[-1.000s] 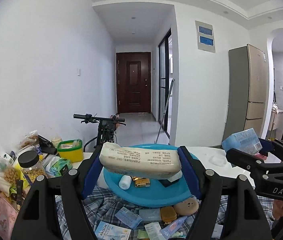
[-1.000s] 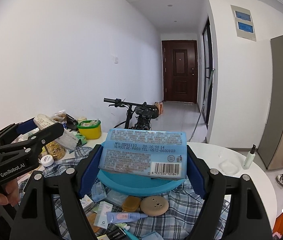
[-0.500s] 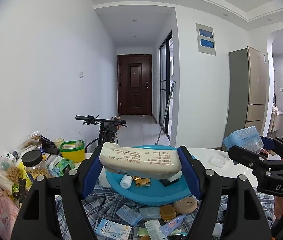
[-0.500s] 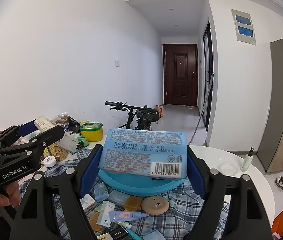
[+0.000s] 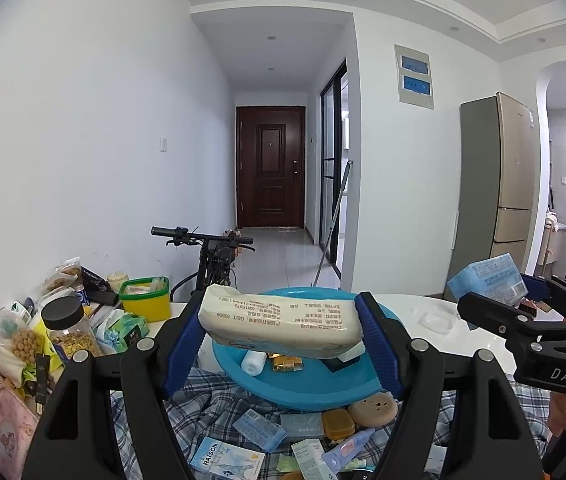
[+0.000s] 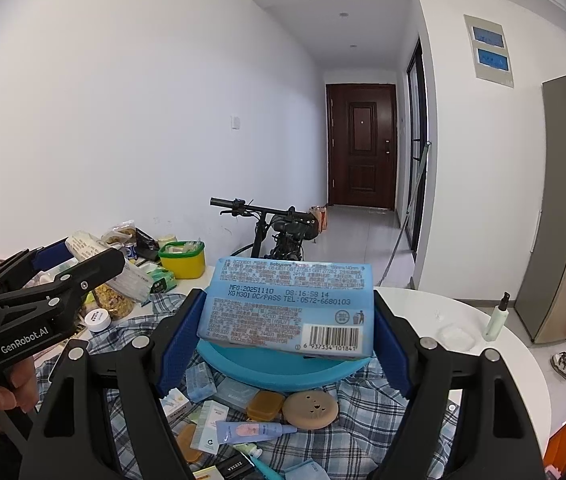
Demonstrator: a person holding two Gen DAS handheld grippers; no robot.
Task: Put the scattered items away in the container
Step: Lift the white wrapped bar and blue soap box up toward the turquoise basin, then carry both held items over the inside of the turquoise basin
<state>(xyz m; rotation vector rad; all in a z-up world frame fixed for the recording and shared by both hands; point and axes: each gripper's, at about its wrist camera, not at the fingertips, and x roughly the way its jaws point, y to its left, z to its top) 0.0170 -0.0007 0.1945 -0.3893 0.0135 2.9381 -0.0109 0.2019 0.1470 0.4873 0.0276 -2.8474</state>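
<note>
small boxes, tube crowd checked cloth below basin.

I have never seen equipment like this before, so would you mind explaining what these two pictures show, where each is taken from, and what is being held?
There is no robot here: a person holds a two-finger gripper in each hand, and each carries a wide-angle camera looking out along its fingers. One picture is from the left gripper, which is clamped on a white tissue pack. The other is from the right gripper, clamped on a blue wipes pack. Each gripper also shows at the edge of the other's picture. Both packs hang above a blue basin already holding a few small items. It sits on a checked cloth, where a tube, a round tan case and small boxes lie scattered.
</note>
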